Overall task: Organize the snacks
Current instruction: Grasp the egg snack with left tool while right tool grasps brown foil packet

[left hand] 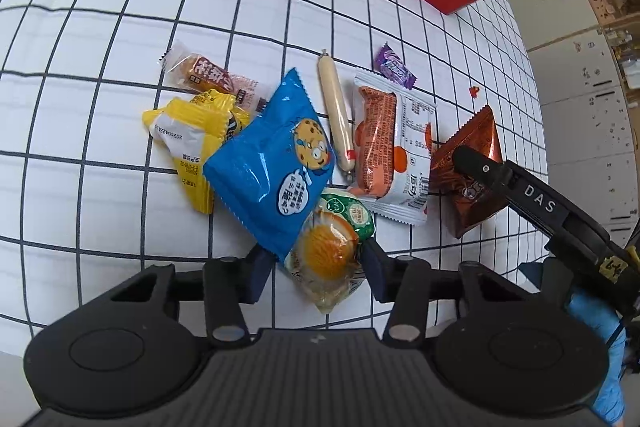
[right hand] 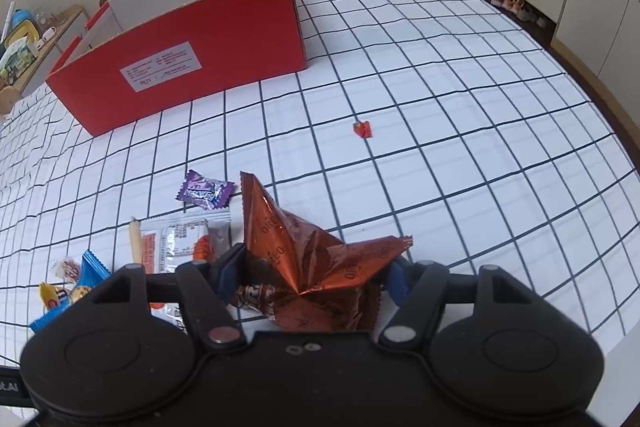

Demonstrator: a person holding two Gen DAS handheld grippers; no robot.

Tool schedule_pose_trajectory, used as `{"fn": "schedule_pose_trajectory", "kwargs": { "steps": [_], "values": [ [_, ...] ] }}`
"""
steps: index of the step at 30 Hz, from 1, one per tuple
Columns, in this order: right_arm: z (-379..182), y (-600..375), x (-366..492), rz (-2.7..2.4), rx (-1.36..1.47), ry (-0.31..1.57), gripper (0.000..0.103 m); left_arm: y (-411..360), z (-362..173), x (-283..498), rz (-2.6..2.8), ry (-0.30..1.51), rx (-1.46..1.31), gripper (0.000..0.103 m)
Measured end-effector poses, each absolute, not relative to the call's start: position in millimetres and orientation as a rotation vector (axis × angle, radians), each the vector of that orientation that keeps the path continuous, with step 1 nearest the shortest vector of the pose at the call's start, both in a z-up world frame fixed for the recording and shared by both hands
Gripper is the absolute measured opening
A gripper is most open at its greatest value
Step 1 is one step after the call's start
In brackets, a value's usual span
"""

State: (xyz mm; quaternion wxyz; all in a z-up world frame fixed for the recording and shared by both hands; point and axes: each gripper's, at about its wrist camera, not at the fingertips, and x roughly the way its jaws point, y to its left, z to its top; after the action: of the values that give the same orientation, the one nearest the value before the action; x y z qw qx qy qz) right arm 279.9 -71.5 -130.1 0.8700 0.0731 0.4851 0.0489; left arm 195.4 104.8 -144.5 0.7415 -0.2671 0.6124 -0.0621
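Note:
A pile of snacks lies on the checked tablecloth. My left gripper [left hand: 316,269] has its jaws around a clear pastry packet with a green label [left hand: 334,247], partly under a blue cookie bag [left hand: 272,163]. Beside them lie a yellow packet [left hand: 192,135], a sausage stick [left hand: 336,111], an orange-and-white wafer pack [left hand: 394,143] and a purple candy [left hand: 394,67]. My right gripper [right hand: 316,273] is shut on a crumpled copper Oreo bag [right hand: 312,263], which also shows in the left wrist view [left hand: 476,171]. The open red box [right hand: 192,59] stands beyond.
A small red wrapper scrap [right hand: 363,129] lies on the cloth to the right of the pile. The table's right edge [right hand: 624,147] borders white cabinets. A wooden shelf with items [right hand: 24,43] stands left of the box.

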Motion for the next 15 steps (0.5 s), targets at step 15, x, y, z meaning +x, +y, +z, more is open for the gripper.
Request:
{"fn": "schedule_pose_trajectory", "kwargs": {
  "steps": [15],
  "values": [
    [-119.2,-81.5,242.2,0.080,0.192,0.986,0.060,103.7,-143.2,172.5,-0.213,1.380,-0.552,0.043]
  ]
}}
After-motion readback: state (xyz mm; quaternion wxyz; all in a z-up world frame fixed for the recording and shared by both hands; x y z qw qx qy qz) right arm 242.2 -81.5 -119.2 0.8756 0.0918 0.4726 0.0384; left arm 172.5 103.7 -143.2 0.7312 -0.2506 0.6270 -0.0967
